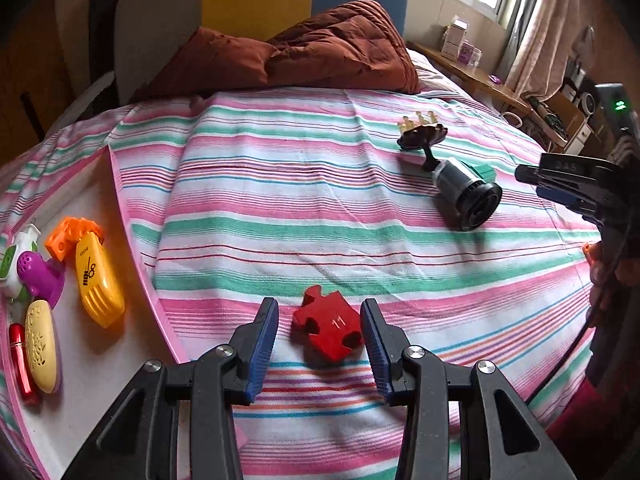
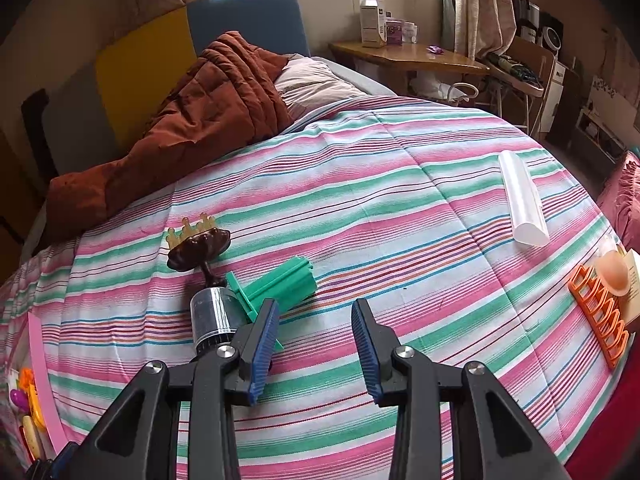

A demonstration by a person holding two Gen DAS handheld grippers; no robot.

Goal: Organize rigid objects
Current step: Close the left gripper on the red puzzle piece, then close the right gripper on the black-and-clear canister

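Red puzzle piece (image 1: 327,327), marked 11, lies flat on the striped bedsheet (image 1: 320,208) between the left gripper (image 1: 320,344) pads, gap visible both sides, no contact. Left tongs moderately wide, empty. Right gripper (image 2: 316,346) also parted, nothing between the pads, bare sheet below; its left finger sits just in front of the black cylinder (image 2: 212,316) and green ribbed block (image 2: 280,286).

Pink-rimmed white tray (image 1: 120,208) at left already holds a yellow clip-shaped case (image 1: 98,280), orange brick (image 1: 72,236), purple piece (image 1: 38,276), cream oval (image 1: 40,346), red tube (image 1: 20,364). Guess: the red piece goes there next.

Unsorted: brown knobbed stand (image 2: 200,248) with a yellow crown-like comb (image 2: 190,228) behind it, white half-round bar (image 2: 522,204), orange rack (image 2: 600,316) at the right edge.

Risks:
- piece is thin and flat on soft cloth; pads closing too high slide over it, too low pinch sheet along with it.
- piece sits skewed to the jaws, so pads meet corners or notches, not flat edges; it may twist out.
- right finger close to the cylinder; a nudge could roll it.
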